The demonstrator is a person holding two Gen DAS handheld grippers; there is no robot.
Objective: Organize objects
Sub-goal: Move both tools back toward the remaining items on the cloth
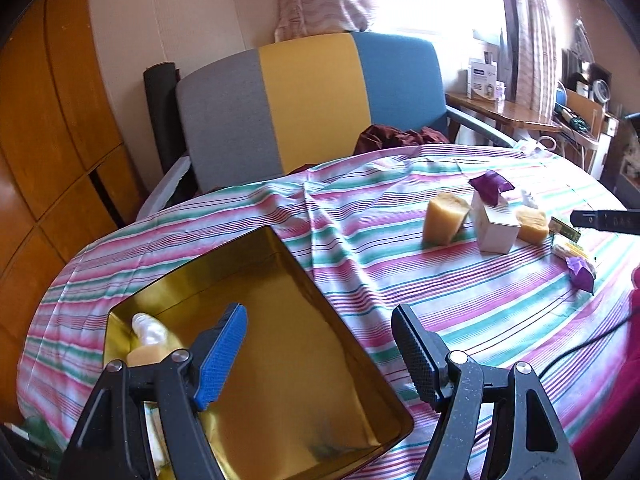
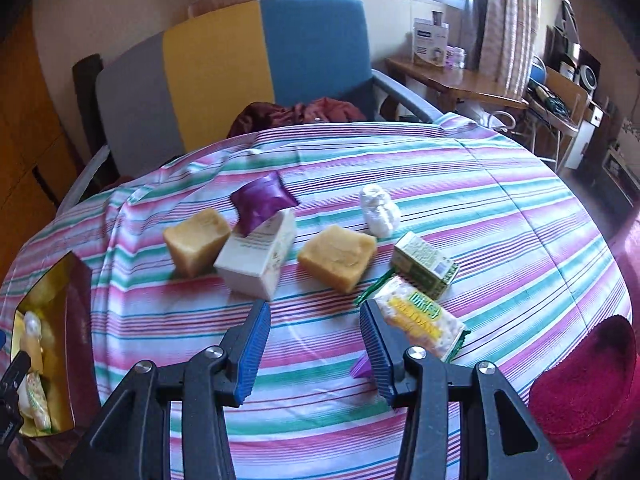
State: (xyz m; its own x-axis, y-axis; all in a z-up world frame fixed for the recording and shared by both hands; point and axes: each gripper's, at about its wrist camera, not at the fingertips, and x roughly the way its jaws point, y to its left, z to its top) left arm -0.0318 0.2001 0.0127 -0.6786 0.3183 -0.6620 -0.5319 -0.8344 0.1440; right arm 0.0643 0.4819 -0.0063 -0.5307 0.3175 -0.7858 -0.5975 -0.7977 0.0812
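Observation:
A gold tin (image 1: 280, 256) lies open on the striped cloth, with a white wrapped piece (image 1: 150, 330) and a yellowish bar in its near corner. My left gripper (image 1: 318, 314) hangs open over the tin, nothing between its fingers. My right gripper (image 2: 315, 307) is open above bare cloth. Beyond it lie two yellow soap blocks (image 2: 198, 242) (image 2: 338, 258), a white box (image 2: 258, 262) with a purple packet (image 2: 262, 202) on top, a white wrapped lump (image 2: 380, 210), a green box (image 2: 424, 266) and a yellow-green packet (image 2: 420, 322). A small purple packet (image 2: 358, 368) peeks out under the right finger.
A grey, yellow and blue armchair (image 2: 224, 60) with a dark red cloth on its seat stands behind the table. A red cushion (image 2: 588, 392) sits at the near right. A wooden desk (image 2: 452, 80) and cluttered shelves are at the far right. A black cable (image 1: 580, 344) crosses the cloth.

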